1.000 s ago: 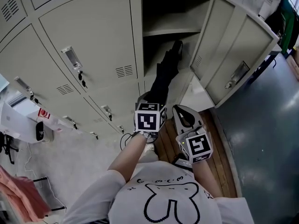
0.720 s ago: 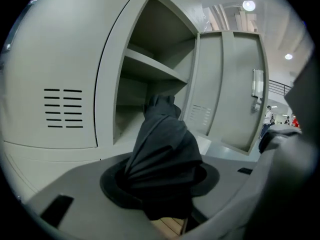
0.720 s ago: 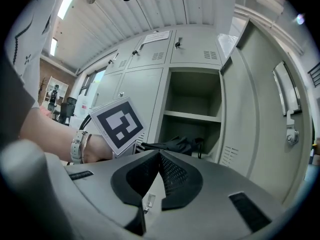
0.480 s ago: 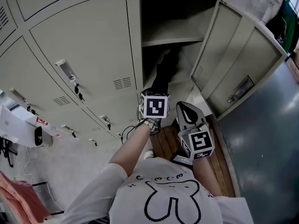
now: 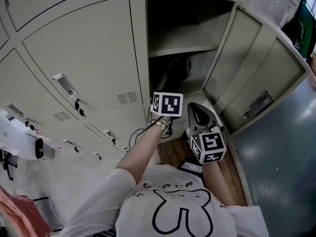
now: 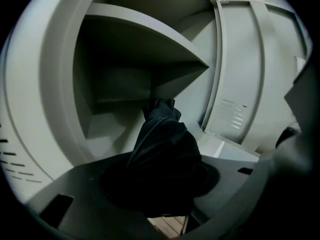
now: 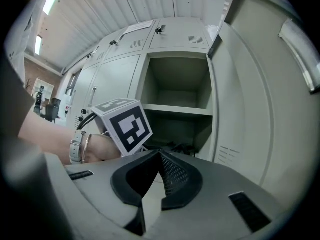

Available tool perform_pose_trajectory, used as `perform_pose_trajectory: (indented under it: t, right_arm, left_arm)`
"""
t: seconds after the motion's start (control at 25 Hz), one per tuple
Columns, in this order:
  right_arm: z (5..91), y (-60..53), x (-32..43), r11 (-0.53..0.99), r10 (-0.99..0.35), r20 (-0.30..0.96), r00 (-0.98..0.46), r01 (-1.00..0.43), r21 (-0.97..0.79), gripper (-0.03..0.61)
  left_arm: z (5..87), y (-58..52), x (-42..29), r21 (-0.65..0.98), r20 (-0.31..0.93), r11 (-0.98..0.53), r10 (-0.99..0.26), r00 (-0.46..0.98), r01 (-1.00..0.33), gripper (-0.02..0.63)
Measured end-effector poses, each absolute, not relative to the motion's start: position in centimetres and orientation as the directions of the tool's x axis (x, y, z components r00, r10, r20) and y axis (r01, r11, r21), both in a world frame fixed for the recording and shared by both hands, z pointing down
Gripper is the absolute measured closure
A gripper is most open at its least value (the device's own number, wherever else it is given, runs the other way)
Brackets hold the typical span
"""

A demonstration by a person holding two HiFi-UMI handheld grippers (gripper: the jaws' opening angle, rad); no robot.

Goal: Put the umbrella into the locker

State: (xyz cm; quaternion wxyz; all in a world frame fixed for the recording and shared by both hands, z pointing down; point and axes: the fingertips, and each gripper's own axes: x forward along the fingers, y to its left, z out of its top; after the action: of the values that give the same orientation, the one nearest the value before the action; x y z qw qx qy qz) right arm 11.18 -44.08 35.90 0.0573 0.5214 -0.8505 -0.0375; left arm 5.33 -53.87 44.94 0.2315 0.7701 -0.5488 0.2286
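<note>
A black folded umbrella [image 5: 174,72] runs from my left gripper [image 5: 169,94] into the open locker's lower compartment, under the shelf [image 5: 180,51]. In the left gripper view the umbrella [image 6: 162,149] fills the space between the jaws, which are shut on its near end. Its far tip rests against the dim back of the compartment. My right gripper [image 5: 193,107] hovers just right of the left one, in front of the locker's bottom edge. In its own view, the right gripper [image 7: 159,156] has its pads touching with nothing between them. The locker door [image 5: 252,68] stands swung open to the right.
Closed locker doors with handles and hanging keys [image 5: 64,85] fill the left. A wooden floor strip [image 5: 170,152] lies under the grippers, and dark green floor [image 5: 276,172] spreads to the right. A white device [image 5: 19,139] sits at the far left.
Both grippers have moved forward towards the open locker. The umbrella has gone deeper into the lower compartment, and the left grip on it is unchanged.
</note>
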Motion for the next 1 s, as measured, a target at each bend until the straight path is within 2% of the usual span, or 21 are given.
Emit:
perform_pose_trajectory:
  t: [0.36,0.6,1.0]
  right_arm:
    - [36.3,-46.8,10.4,0.465,-0.885,0.066,-0.461,-0.872,0.15,0.554]
    - [36.7,-49.0,11.9,0.389,-0.921,0.092,-0.379,-0.911,0.138,0.555]
    - [37.0,-50.8,12.5,0.365,-0.93,0.097,-0.355,-0.923,0.122,0.554]
  left_arm:
    - [45.0,-58.4,6.1,0.076,0.629,-0.286,-0.73,0.269,-0.955,0.403]
    - [45.1,-60.2,6.0,0.048,0.659,-0.271,-0.715,0.234,-0.961,0.396]
    - [46.1,-64.3,5.7,-0.04,0.694,-0.29,-0.697,0.182,-0.956,0.382]
